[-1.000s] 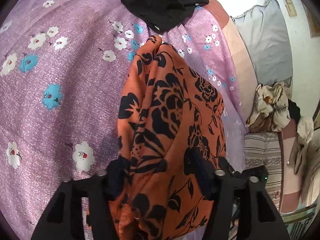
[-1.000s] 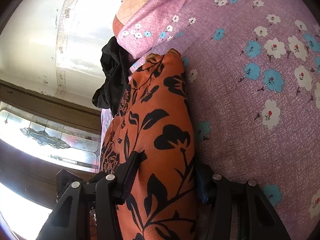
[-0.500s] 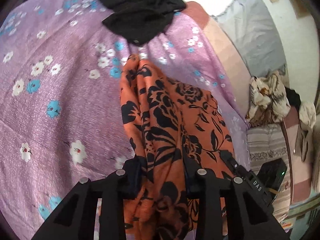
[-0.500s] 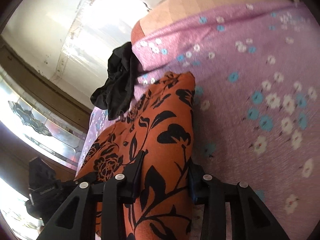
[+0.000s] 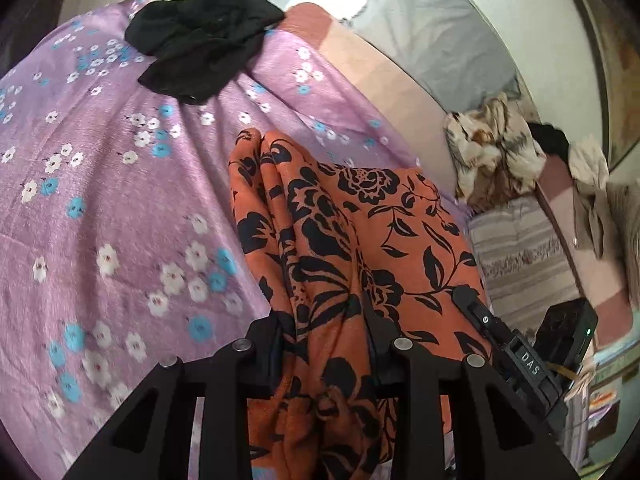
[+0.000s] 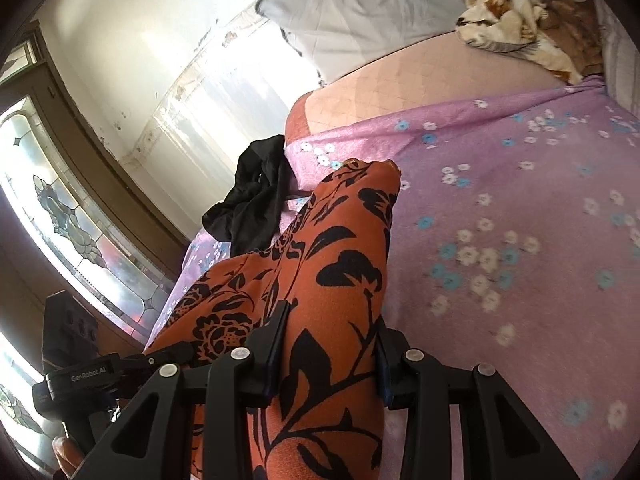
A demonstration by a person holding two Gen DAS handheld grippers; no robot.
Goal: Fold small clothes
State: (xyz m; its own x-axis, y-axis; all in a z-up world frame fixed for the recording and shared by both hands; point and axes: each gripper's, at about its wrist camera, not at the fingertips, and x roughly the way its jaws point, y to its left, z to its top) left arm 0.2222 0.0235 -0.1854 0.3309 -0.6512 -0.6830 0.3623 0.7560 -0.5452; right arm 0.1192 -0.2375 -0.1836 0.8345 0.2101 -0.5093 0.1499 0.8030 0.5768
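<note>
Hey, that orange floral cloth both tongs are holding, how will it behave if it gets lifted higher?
The orange floral cloth probably hangs limp, since it bunches into soft folds between the left tongs. It looks thin and light. Clamped in the right tongs too, it likely sags between them.

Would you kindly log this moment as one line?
left claw: shut on orange floral garment | right claw: shut on orange floral garment | black garment: on bedspread
</note>
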